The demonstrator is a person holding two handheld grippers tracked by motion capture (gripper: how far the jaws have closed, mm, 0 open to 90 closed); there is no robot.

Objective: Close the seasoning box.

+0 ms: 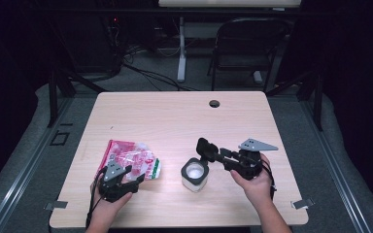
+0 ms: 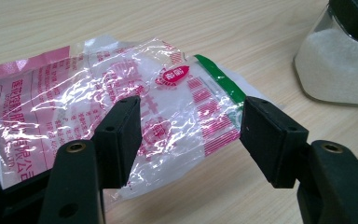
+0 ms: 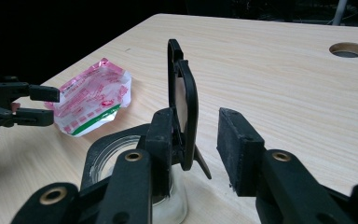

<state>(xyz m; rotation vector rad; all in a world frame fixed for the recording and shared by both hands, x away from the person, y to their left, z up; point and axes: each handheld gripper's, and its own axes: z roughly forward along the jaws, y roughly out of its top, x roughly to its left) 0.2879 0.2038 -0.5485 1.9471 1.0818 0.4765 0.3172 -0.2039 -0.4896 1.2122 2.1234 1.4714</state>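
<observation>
Light wood tabletop (image 1: 175,121) with a cable hole (image 1: 214,103) near the far edge. The bag (image 1: 130,159) is a clear plastic pouch with pink print and a green strip along one end, lying flat and crinkled at the front left. The left gripper (image 1: 126,182) sits right at the bag's near end. In the left gripper view its jaws are spread wide on either side of the green-strip end and aren't pinching anything; the bag just lies on the tabletop between and beyond them.

The jar (image 1: 194,174) is a small glass one with white granules inside, standing upright near the front middle, a bit right of the bag. Its black flip lid (image 1: 204,147) is swung up and stands on edge. The right gripper (image 1: 213,154) reaches in from the right. In the right gripper view the jaws are open, the lid standing in the gap right against the left jaw, the right jaw clear of it.
</observation>
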